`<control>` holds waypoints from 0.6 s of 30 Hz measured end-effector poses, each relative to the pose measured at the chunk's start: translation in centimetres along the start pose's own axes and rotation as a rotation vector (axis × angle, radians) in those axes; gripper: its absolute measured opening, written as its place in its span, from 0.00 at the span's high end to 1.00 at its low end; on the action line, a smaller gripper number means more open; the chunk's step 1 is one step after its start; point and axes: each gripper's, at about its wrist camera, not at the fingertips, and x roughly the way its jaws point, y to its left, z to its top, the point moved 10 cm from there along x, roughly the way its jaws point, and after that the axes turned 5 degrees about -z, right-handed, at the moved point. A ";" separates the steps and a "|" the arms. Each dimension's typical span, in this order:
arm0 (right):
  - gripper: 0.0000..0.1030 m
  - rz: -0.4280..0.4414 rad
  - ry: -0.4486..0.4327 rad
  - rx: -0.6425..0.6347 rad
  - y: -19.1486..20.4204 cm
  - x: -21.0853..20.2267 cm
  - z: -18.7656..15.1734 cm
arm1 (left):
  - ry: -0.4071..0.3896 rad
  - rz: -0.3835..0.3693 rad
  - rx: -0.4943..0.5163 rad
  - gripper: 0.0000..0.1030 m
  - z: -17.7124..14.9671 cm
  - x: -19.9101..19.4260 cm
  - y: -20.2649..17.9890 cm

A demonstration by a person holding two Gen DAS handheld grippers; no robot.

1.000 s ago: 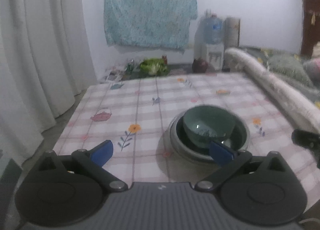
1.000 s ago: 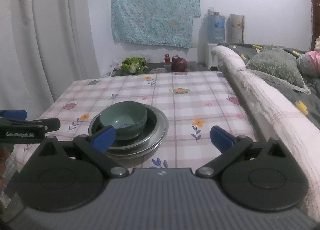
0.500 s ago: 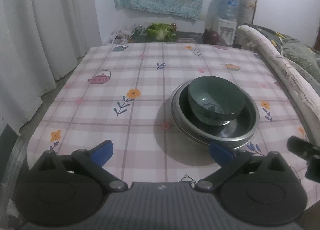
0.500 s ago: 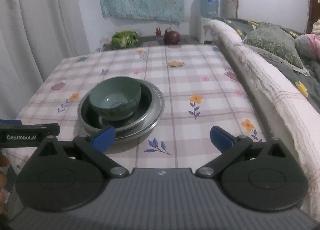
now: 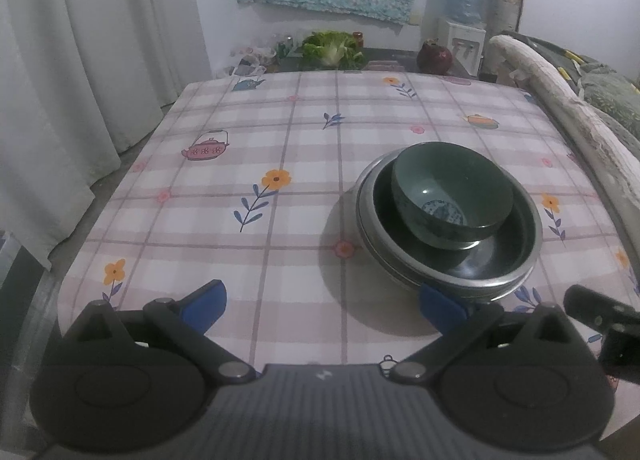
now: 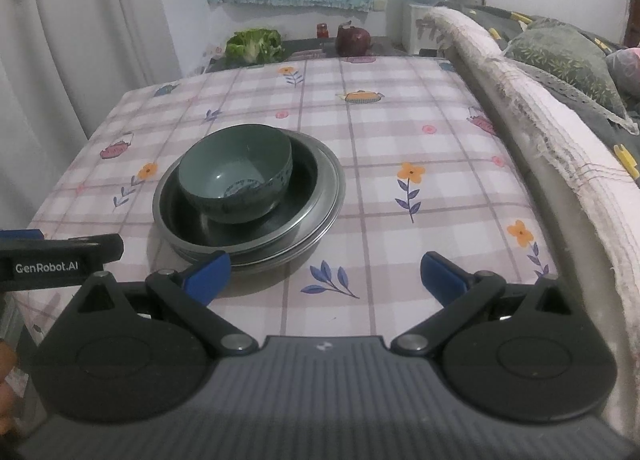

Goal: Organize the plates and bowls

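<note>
**Stack complete, both grippers drawn back**

Left wrist: left gripper [image 5: 322, 304], jaws open, empty, now higher and farther back; green bowl [image 5: 452, 196] nested in steel plates [image 5: 524, 260] on counter [image 5: 248, 164].

Right wrist: right gripper [image 6: 324, 272], jaws open, likewise withdrawn; stack untouched. Judged finished.

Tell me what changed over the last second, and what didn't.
Both grippers pulled back toward the near table edge and tipped downward, so more tablecloth shows in each view. The left gripper and right gripper stayed open and empty; nothing was gripped or released. The green bowl still sits inside the dark plate on the stacked metal plates, unmoved.
</note>
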 end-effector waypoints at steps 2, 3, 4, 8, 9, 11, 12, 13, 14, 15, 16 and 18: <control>0.01 0.003 0.005 -0.002 0.1 0.1 0.0 | -0.001 0.001 0.000 0.00 0.0 0.0 0.0; 0.01 0.004 0.008 -0.002 0.1 0.1 -0.1 | 0.000 0.002 0.000 0.00 0.0 0.0 0.0; 0.01 0.006 0.011 -0.002 0.1 0.2 -0.1 | 0.002 0.002 0.000 0.00 0.1 0.0 0.0; 0.01 0.006 0.026 0.005 -0.2 0.5 -0.3 | 0.005 0.000 0.002 0.00 0.1 0.1 -0.1; 0.01 0.006 0.028 0.007 -0.2 0.5 -0.3 | 0.005 -0.001 0.002 0.00 0.1 0.1 -0.1; 0.01 0.006 0.027 0.006 -0.3 0.5 -0.3 | 0.007 -0.001 0.003 0.00 0.0 0.1 -0.1; 0.01 0.006 0.026 0.005 -0.3 0.4 -0.3 | 0.008 -0.003 0.003 0.00 0.0 0.1 -0.1; 0.01 0.005 0.025 0.003 -0.3 0.4 -0.3 | 0.009 -0.004 0.004 0.00 -0.1 0.1 -0.2; 0.01 0.005 0.025 0.002 -0.3 0.4 -0.3 | 0.010 -0.005 0.004 0.00 -0.1 0.1 -0.2; 0.01 0.006 0.025 0.002 -0.3 0.3 -0.3 | 0.011 -0.007 0.004 0.00 -0.2 0.1 -0.3; 0.01 0.006 0.026 0.001 -0.3 0.3 -0.3 | 0.012 -0.009 0.003 0.00 -0.2 0.1 -0.3; 0.01 0.005 0.025 0.002 -0.3 0.3 -0.3 | 0.012 -0.011 0.004 0.00 -0.3 0.1 -0.4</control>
